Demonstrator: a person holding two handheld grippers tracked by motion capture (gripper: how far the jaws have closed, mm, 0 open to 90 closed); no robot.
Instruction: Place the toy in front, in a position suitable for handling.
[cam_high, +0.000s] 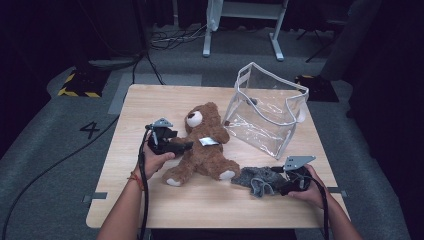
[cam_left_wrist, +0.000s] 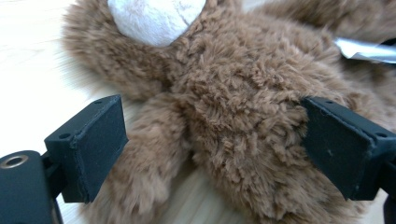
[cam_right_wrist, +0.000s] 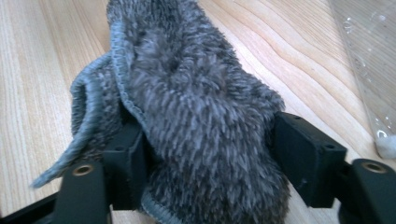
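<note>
A brown teddy bear (cam_high: 205, 145) lies on its back in the middle of the wooden table (cam_high: 145, 102), with a silver tag (cam_high: 209, 142) on its belly. My left gripper (cam_high: 186, 146) is at the bear's left side. In the left gripper view the jaws stand wide around the bear's furry body (cam_left_wrist: 233, 93), so the left gripper (cam_left_wrist: 215, 149) is open, its left pad clear of the fur. A grey fluffy cloth (cam_high: 257, 179) lies right of the bear. My right gripper (cam_high: 277, 181) is at the cloth's right end. The cloth (cam_right_wrist: 187, 84) bulges, unsqueezed, between the spread jaws of that gripper (cam_right_wrist: 205, 158).
A clear plastic bag (cam_high: 267, 112) with white handles stands open at the back right of the table; its wall (cam_right_wrist: 369, 56) also appears in the right gripper view. Cables trail from both grippers over the front edge. Black floor cables and a white frame lie beyond the table.
</note>
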